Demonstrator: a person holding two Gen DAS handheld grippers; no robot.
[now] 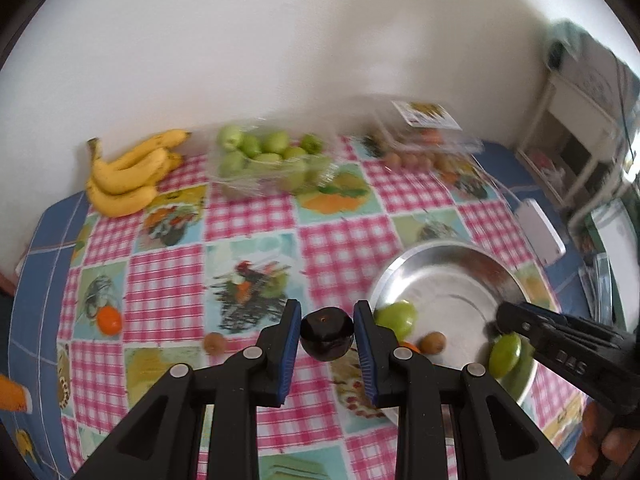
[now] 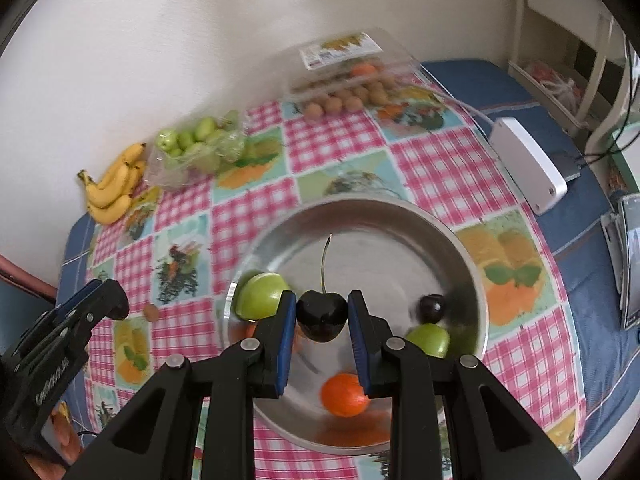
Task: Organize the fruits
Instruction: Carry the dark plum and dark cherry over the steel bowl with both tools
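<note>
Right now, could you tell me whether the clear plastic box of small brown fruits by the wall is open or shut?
Open: the clear box has its labelled lid tilted up toward the wall.

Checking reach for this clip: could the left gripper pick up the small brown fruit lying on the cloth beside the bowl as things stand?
Probably not yet. The left gripper is shut on a dark cherry, so its jaws are occupied, though nothing blocks the brown fruit on the cloth.
</note>
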